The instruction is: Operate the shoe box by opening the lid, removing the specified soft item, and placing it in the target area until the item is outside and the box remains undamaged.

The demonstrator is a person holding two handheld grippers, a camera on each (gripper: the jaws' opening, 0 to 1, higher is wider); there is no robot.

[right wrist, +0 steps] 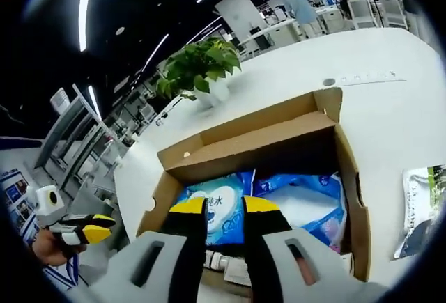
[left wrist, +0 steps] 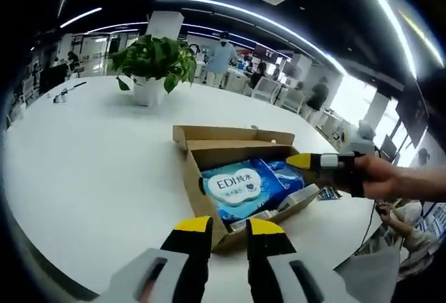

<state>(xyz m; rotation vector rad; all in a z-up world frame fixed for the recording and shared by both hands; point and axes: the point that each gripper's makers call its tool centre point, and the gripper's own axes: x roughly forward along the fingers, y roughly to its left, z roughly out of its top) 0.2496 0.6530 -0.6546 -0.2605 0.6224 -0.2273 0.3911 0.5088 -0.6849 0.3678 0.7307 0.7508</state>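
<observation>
One cardboard shoe box [left wrist: 240, 151] is lying on the white tabletop [left wrist: 90, 171] with its lid [left wrist: 230, 134] folded back and standing open behind it. Inside it a blue soft pack [left wrist: 240, 188] with a white label is lying flat, and a second blue pack [left wrist: 287, 174] is lying just beside it; in the right gripper view the same two packs [right wrist: 216, 209] [right wrist: 306, 202] are showing side by side in the open box [right wrist: 348, 177], with some small pale items at the near wall that I cannot make out.

In the left gripper view the left claw [left wrist: 228, 230] is hovering at the near corner of the box, its yellow-tipped jaws standing slightly apart with nothing between them. The right claw [left wrist: 301, 161], held in a person's hand [left wrist: 380, 176], is reaching in over the far side of the box; whether its jaws are spread I cannot tell from here. In the right gripper view the right claw [right wrist: 224, 209] is poised above the labelled pack with a narrow gap between the jaws, gripping nothing, and the left claw [right wrist: 94, 230] is showing low at the left.

Behind the box a potted plant [left wrist: 155, 63] is standing on the tabletop, and a printed packet [right wrist: 421, 205] is lying on the tabletop just beside the box.
</observation>
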